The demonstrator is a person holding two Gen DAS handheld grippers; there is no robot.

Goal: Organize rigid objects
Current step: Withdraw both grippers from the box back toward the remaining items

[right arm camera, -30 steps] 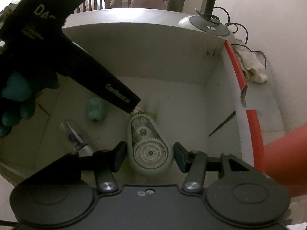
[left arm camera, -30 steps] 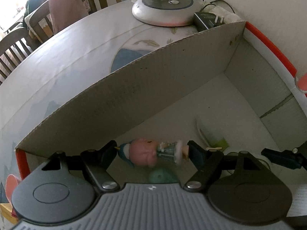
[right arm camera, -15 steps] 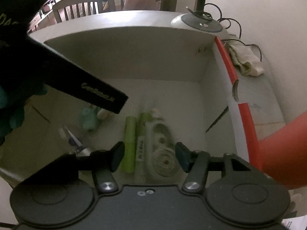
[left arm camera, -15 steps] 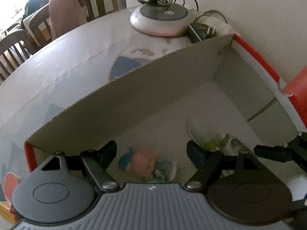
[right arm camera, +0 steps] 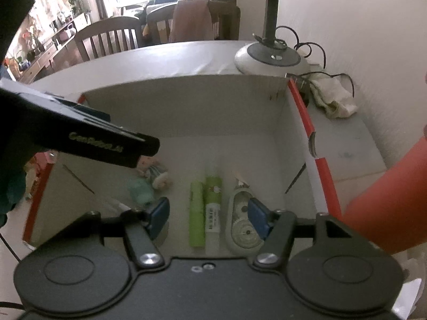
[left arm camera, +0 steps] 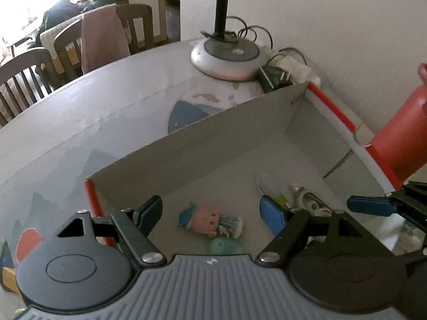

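A white cardboard box (left arm camera: 213, 144) with red edges holds the objects. On its floor lie a small pink-haired doll (left arm camera: 210, 220), a teal toy (left arm camera: 225, 245) and a white correction tape (left arm camera: 309, 200). My left gripper (left arm camera: 210, 212) hovers open above the doll with nothing between its fingers. In the right wrist view my right gripper (right arm camera: 209, 214) is open above two green pens (right arm camera: 197, 213) and the correction tape (right arm camera: 244, 224). The doll (right arm camera: 154, 173) and teal toy (right arm camera: 140, 192) lie to their left, under the left gripper's black body (right arm camera: 93, 144).
A round lamp base (left arm camera: 226, 53) with cables stands behind the box by the wall, next to a crumpled cloth (right arm camera: 333, 98). A red sleeve (right arm camera: 387, 200) is at the right. Wooden chairs (right arm camera: 106, 37) stand beyond the table.
Both grippers have lifted up and back from the box floor. The doll and the correction tape, earlier right between the fingers, now lie lower and farther away.
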